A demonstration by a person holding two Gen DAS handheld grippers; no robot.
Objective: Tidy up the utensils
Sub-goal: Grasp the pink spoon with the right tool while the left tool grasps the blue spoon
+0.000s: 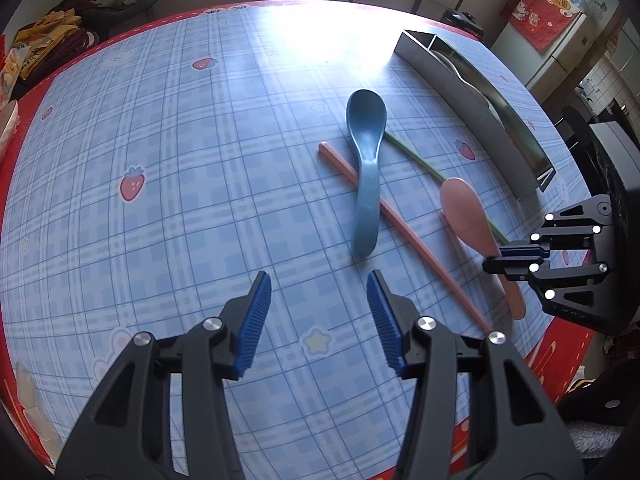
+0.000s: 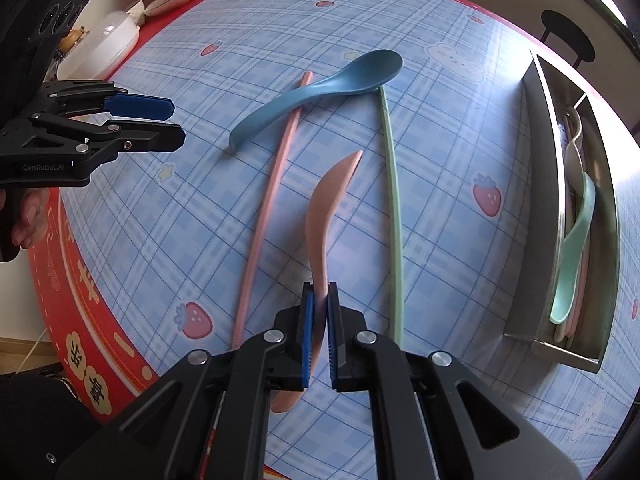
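Right tool (image 2: 319,300) clamped on pink spoon (image 2: 320,216).
I see left tool (image 1: 319,280) agape, empty, above worktop (image 1: 180,200) near blue spoon (image 1: 366,168).

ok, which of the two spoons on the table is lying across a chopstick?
The blue spoon: its handle crosses over the pink chopstick. The pink spoon is clamped in the right tongs, between the two chopsticks.

Left gripper (image 1: 319,286) pitched steeply downward, fingers (image 1: 256,320) parted with nothing between them. Right gripper (image 2: 319,296) with fingers (image 2: 306,332) clamped together on a held item; a hand (image 2: 30,216) grips the left handle.
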